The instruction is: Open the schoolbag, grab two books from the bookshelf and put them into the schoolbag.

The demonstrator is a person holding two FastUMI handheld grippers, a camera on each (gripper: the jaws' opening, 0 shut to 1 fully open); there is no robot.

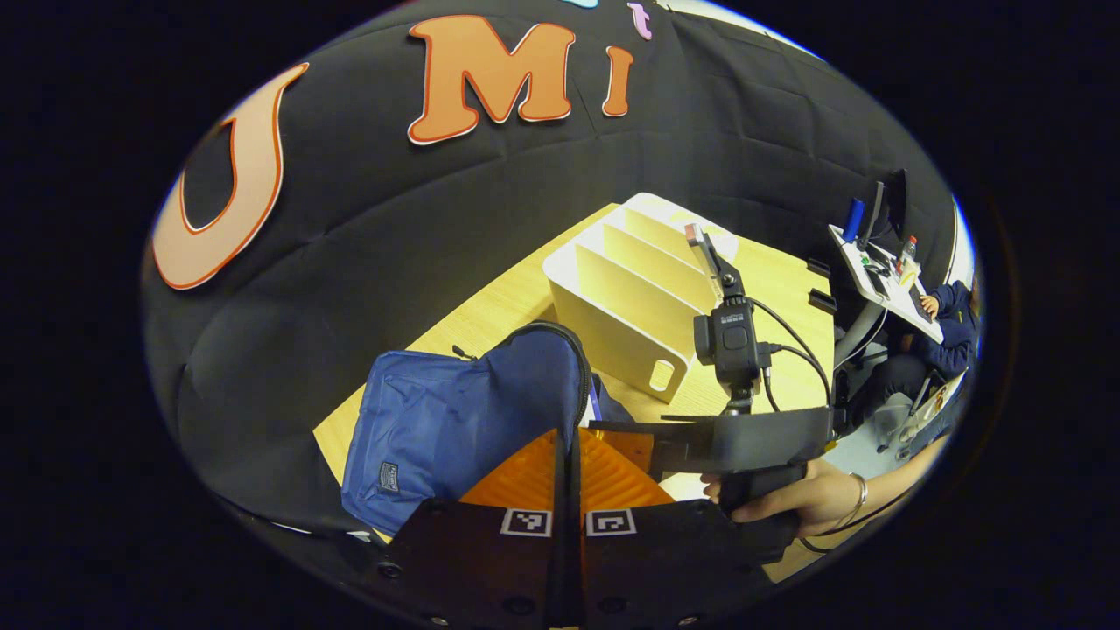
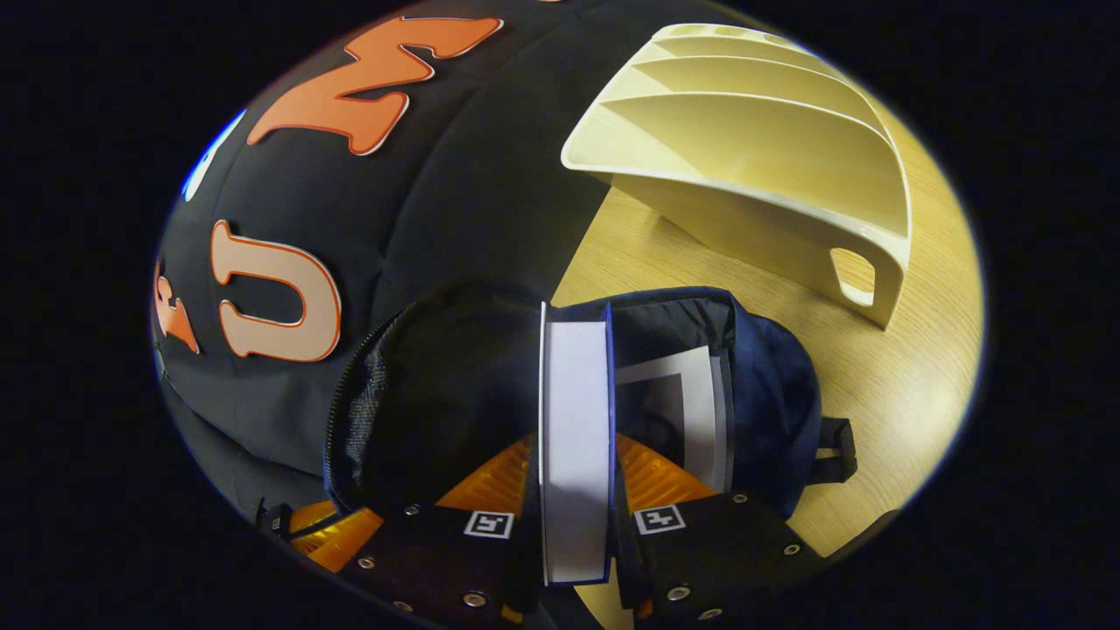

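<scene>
The blue schoolbag lies on the wooden table with its zipped mouth raised. My left gripper is shut on the bag's zipper rim and holds it up. In the right gripper view the bag gapes open, with one book standing inside it. My right gripper is shut on a second book, blue-covered with its white page edge towards me, upright over the bag's mouth. The right gripper and the hand holding it sit just right of the bag.
The cream bookshelf stands on the table behind the bag, the slots I can see holding nothing. The black booth wall runs along the table's left side. A person sits at a desk far off to the right.
</scene>
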